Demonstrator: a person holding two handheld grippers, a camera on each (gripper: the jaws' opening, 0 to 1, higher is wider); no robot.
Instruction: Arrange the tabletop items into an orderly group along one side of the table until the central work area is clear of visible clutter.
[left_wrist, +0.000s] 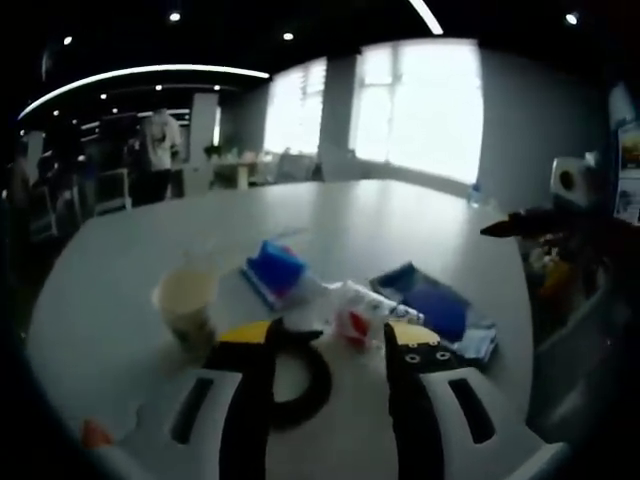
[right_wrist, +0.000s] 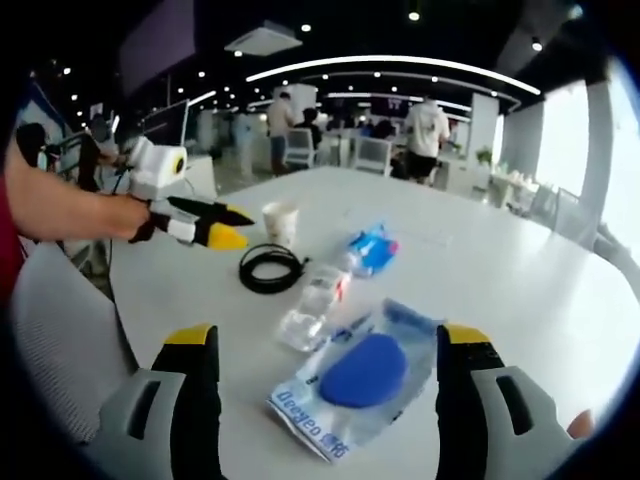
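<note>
Tabletop items — a paper cup, cable coil, plastic bottle and blue packet — are seen scattered ahead of both grippers' wide-open, empty jaws, so nothing appears grouped yet and all sorting is judged left.

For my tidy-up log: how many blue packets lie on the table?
2: a large blue packet between the right gripper's jaws, and a small blue packet farther off, beyond the clear bottle. None seems hidden.

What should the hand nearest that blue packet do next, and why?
Probably ease the right gripper down onto the blue packet: its fingers stand open on either side of it, and the packet lies mid-table with the bottle and cable coil.
</note>
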